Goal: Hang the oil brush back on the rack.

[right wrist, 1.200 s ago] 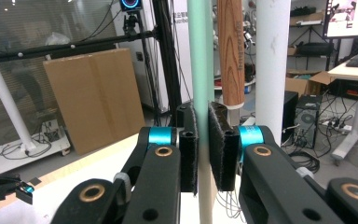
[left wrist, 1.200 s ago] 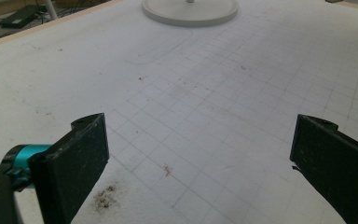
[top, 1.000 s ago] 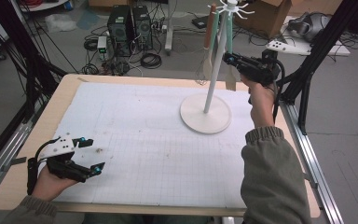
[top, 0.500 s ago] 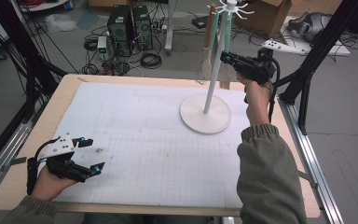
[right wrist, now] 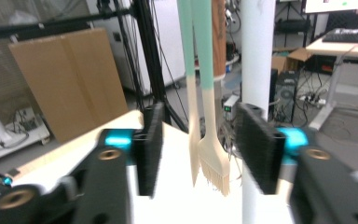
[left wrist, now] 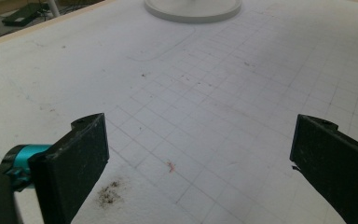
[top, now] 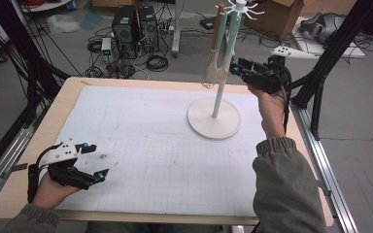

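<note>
The right gripper (right wrist: 196,154), whose jaws have just been opening, is held apart around the green-handled brush (right wrist: 212,140) left hanging free on the white stand (top: 214,119), while the left gripper (top: 85,167) is rested idle and spread on the mat (top: 155,145).

Looks like a robotics or research lab: black computer towers (top: 135,26) and tangled cables (top: 156,62) on the grey floor, black metal rig frames (top: 26,73) around a table (top: 126,85) under a gridded white mat (top: 165,160), cardboard boxes (top: 284,17), desk with keyboard (right wrist: 349,36) behind.
</note>
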The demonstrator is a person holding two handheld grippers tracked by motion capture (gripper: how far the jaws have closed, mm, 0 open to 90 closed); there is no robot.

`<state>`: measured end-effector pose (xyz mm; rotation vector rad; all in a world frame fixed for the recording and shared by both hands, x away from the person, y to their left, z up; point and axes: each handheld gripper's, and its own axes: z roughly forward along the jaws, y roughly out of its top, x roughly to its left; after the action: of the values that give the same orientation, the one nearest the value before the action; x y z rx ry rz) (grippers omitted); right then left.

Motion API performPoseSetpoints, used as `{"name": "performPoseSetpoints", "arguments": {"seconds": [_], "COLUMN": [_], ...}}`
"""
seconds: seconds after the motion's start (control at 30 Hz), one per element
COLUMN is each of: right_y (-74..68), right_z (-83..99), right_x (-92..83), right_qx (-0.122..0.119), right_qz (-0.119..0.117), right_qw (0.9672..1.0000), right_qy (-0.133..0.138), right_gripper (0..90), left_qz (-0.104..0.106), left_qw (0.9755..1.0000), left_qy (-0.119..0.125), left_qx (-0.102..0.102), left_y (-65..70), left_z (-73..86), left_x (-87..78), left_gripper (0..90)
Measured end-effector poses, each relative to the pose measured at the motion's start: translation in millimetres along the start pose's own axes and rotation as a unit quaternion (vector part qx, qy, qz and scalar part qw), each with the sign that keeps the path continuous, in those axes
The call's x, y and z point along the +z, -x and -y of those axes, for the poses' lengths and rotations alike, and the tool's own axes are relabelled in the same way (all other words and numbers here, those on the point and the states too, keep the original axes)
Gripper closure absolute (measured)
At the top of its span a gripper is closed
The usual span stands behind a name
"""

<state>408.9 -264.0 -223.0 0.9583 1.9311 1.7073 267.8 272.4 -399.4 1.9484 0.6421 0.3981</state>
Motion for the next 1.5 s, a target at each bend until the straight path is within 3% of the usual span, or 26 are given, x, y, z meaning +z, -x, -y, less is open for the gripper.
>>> {"name": "performPoseSetpoints", "arguments": {"seconds": [0.5,0.63,0.7,1.07,1.5], "right_y": [-30.9,-39.6,-43.0,-51.9,-57.5], "right_z": [37.6,48.9,55.0,94.5,133.7], "right_x": [5.7,5.2,5.9,1.2,-3.0], "right_qx": [-0.029,-0.034,-0.035,-0.022,-0.025], "right_qz": [-0.017,-0.032,-0.026,-0.025,-0.021], "right_qw": [0.9982,0.9978,0.998,0.9988,0.9968], "right_qy": [-0.05,-0.047,-0.045,-0.037,-0.073], "right_gripper": [23.0,22.0,16.9,15.4,15.2], "left_qz": [-0.002,-0.004,-0.004,-0.008,-0.011], "left_qw": [1.0,1.0,1.0,0.9999,0.9999], "left_qy": [-0.001,0.002,0.001,0.002,0.004], "left_qx": [-0.001,-0.005,-0.004,-0.008,-0.009], "left_y": [0.1,-0.2,-0.5,-0.8,-1.9], "left_z": [1.5,1.9,1.8,3.1,3.5], "left_x": [0.0,-0.9,-1.2,-0.6,-1.8], "left_gripper": [4.9,4.9,4.9,4.9,4.9]}}
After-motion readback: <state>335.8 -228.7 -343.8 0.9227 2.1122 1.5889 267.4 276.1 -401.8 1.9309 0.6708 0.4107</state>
